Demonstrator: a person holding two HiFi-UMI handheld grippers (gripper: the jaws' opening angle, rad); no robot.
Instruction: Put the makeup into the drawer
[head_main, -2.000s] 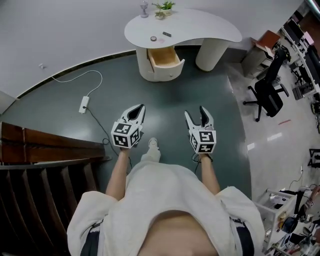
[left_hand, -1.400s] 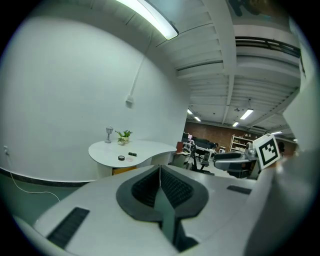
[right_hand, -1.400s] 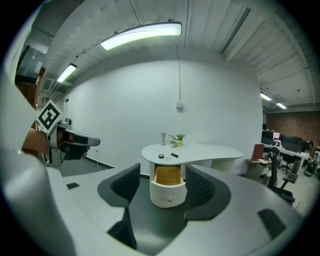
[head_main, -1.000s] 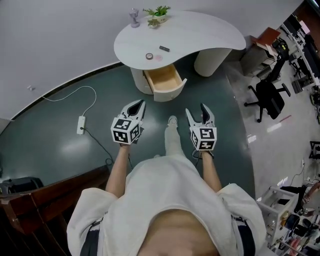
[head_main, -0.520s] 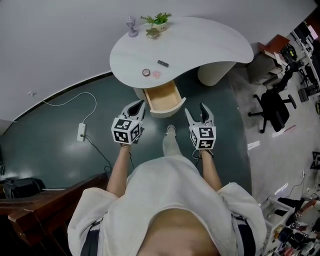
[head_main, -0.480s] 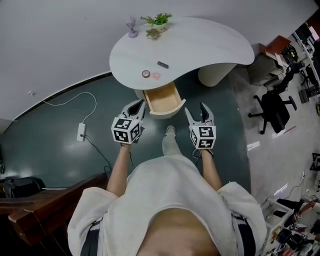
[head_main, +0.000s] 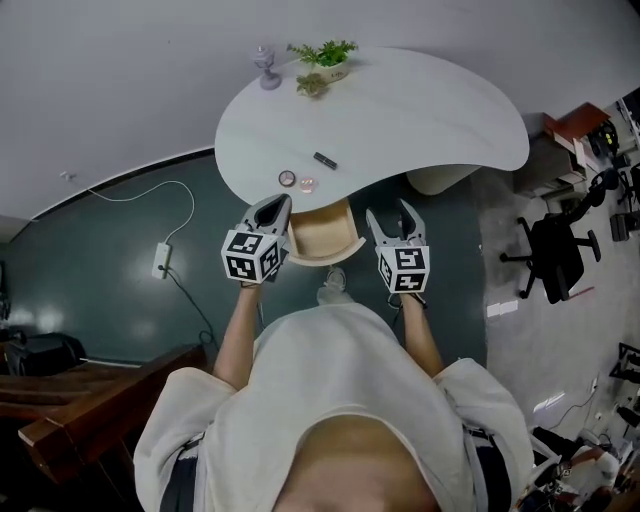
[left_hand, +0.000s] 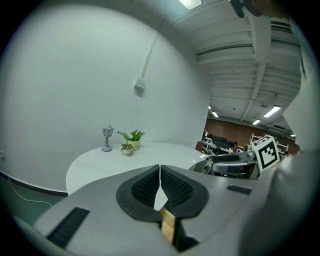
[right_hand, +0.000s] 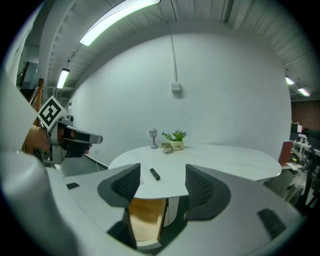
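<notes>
On table (head_main: 400, 110), makeup pieces (head_main: 287, 178) lie above open drawer (head_main: 322, 232); left gripper (head_main: 281, 201) is closed on nothing, right gripper (head_main: 388, 210) gapes wide, empty; all stowing remains.

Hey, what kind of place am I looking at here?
Probably an office or lab floor with a staged vanity corner: a curved white table with an open drawer beneath it and a small potted plant, while a black office chair stands off to the right.
</notes>
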